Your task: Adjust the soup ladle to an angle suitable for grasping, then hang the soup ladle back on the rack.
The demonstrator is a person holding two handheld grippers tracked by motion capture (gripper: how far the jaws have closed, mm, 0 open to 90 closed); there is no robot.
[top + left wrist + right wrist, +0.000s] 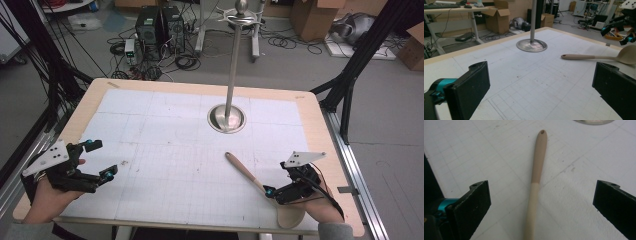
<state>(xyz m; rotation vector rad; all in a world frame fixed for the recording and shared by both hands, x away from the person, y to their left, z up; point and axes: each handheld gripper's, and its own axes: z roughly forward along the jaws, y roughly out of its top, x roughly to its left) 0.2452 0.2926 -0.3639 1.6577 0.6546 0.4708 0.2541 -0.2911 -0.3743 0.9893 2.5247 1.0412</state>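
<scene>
White gridded table (150, 130): right gripper (541, 202) wide open, straddling beige wooden spoon (537, 170) handle near front-right corner, ready to pinch. Left gripper (541, 87) open, empty.

Black claws (95, 162), teal screws, grey sleeves

Steel stand (229, 75) on gridded table (165, 145)
</scene>
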